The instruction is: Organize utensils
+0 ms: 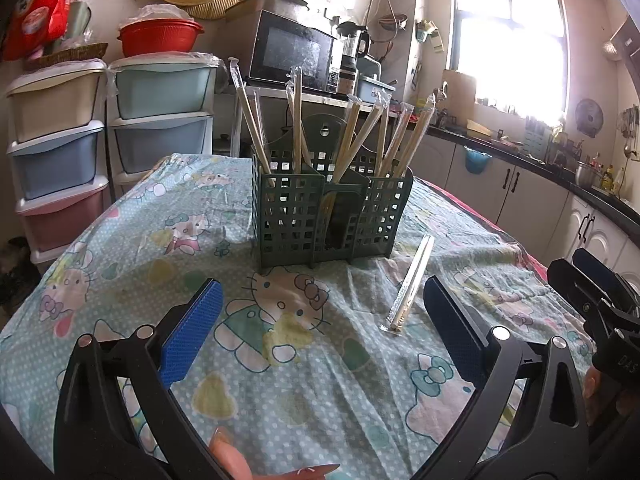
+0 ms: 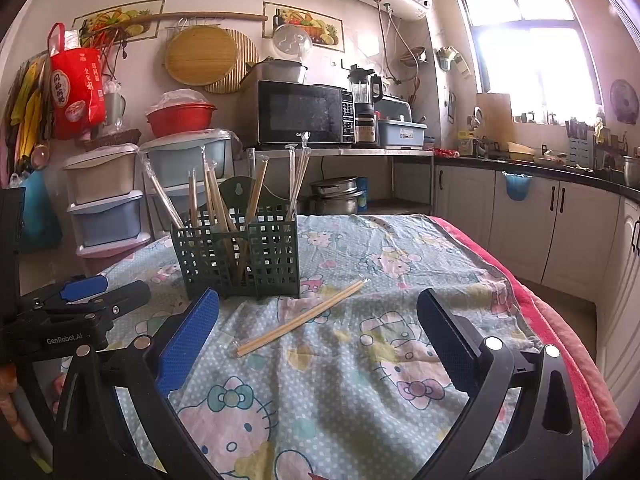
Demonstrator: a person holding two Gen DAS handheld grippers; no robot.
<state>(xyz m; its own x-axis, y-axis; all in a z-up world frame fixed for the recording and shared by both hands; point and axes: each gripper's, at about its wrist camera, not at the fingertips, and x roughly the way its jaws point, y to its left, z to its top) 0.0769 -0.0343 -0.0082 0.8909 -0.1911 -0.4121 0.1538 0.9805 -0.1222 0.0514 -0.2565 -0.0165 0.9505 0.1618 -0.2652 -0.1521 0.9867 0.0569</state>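
Note:
A dark green lattice utensil holder (image 1: 332,216) (image 2: 240,258) stands on the table with several wrapped chopstick pairs leaning in its compartments. One wrapped pair of chopsticks (image 1: 408,286) (image 2: 300,318) lies flat on the cloth to the right of the holder. My left gripper (image 1: 320,332) is open with nothing between its blue pads, hovering short of the holder; the loose pair lies just inside its right finger. My right gripper (image 2: 318,340) is open and empty too, with the near end of the loose pair between its fingers' line. Each gripper shows at the edge of the other's view.
A cartoon-cat patterned cloth (image 1: 140,240) covers the table, with a red blanket edge (image 2: 560,344) on the right. Stacked plastic drawers (image 1: 60,148) stand behind left, a microwave (image 2: 304,114) on a shelf behind, and counter cabinets (image 2: 560,224) along the right.

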